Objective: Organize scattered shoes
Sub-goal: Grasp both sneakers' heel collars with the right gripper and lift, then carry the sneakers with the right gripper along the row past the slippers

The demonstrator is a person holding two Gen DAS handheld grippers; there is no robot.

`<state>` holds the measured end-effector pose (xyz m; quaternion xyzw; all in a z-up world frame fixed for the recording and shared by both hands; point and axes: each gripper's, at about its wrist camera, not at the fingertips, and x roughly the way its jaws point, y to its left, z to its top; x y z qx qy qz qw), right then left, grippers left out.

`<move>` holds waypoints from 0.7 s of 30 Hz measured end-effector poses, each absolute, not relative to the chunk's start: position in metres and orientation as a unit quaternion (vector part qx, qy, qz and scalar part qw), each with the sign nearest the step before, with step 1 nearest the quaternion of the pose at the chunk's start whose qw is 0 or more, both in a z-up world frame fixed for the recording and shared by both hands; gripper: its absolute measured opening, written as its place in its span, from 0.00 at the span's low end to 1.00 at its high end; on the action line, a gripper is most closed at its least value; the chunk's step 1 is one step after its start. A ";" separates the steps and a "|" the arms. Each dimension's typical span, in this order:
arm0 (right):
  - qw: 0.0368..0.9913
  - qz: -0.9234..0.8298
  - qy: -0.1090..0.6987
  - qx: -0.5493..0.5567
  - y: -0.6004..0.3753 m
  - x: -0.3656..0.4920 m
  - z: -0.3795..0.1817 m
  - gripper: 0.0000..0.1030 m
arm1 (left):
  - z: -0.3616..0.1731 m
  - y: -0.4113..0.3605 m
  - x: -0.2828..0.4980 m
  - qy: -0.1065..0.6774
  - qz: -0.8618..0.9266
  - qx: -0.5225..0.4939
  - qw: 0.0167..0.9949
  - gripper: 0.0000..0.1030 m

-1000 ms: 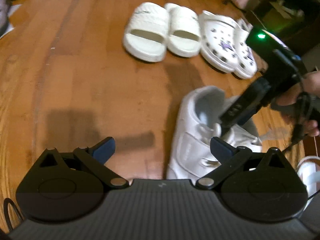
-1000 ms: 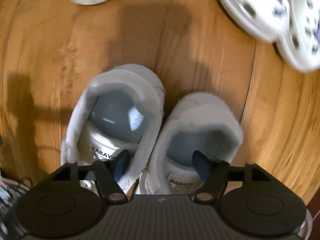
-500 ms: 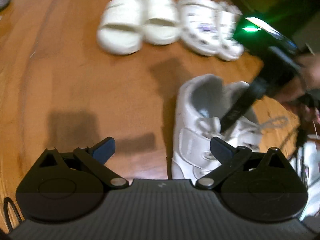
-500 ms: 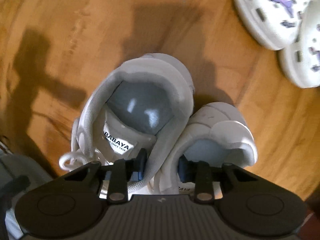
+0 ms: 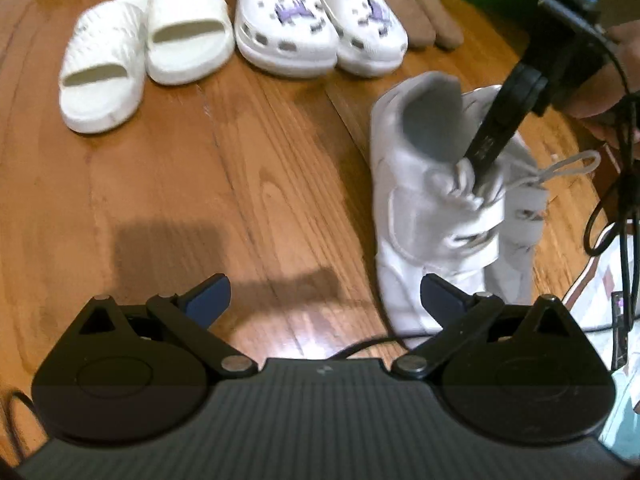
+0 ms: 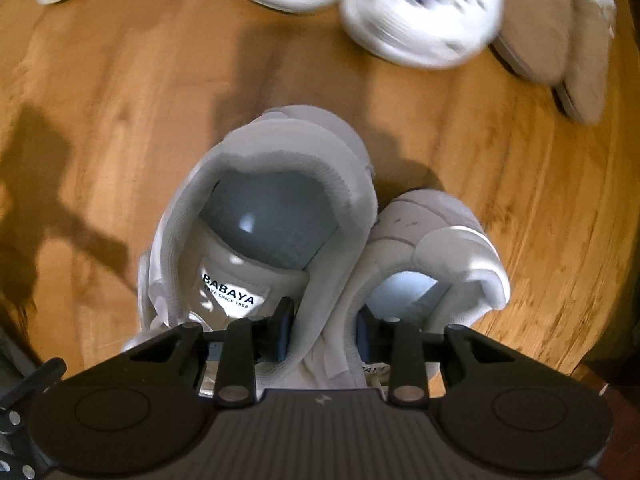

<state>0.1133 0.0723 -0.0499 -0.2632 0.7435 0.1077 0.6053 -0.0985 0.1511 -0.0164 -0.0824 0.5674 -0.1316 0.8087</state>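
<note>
**On plank floor, sneakers pinched as a pair**

Left wrist: left gripper (image 5: 324, 294) spread wide, empty, above glossy wood floor (image 5: 168, 184). Padded white sneakers (image 5: 432, 208) hanging toes-down off right gripper (image 5: 486, 160); beyond, ribbed slides (image 5: 140, 48), holed clogs (image 5: 320, 28).

Right wrist: right gripper (image 6: 323, 330) clamped on both inner collars of sneakers (image 6: 280, 216), heels away from lens.

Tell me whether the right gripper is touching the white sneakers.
Touching. In the right wrist view the right gripper has one pad inside each of the white sneakers, pinching their adjoining inner collars together. The left wrist view shows it reaching into them too.

Home: wood floor (image 5: 248, 168), lined-up slippers (image 5: 148, 44)
</note>
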 end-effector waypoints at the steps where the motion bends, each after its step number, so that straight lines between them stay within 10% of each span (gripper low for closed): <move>1: 0.604 0.107 0.745 -0.261 0.068 0.116 -0.053 0.32 | -0.019 0.148 -0.096 0.571 -0.137 -0.091 0.804 1.00; 10: 0.636 0.126 0.741 -0.172 0.031 0.133 -0.063 0.42 | -0.050 0.150 -0.063 0.591 -0.144 -0.142 0.780 1.00; 21: 0.764 0.147 0.628 0.030 -0.031 0.091 -0.043 0.28 | -0.032 0.165 0.046 0.541 -0.153 -0.246 0.790 1.00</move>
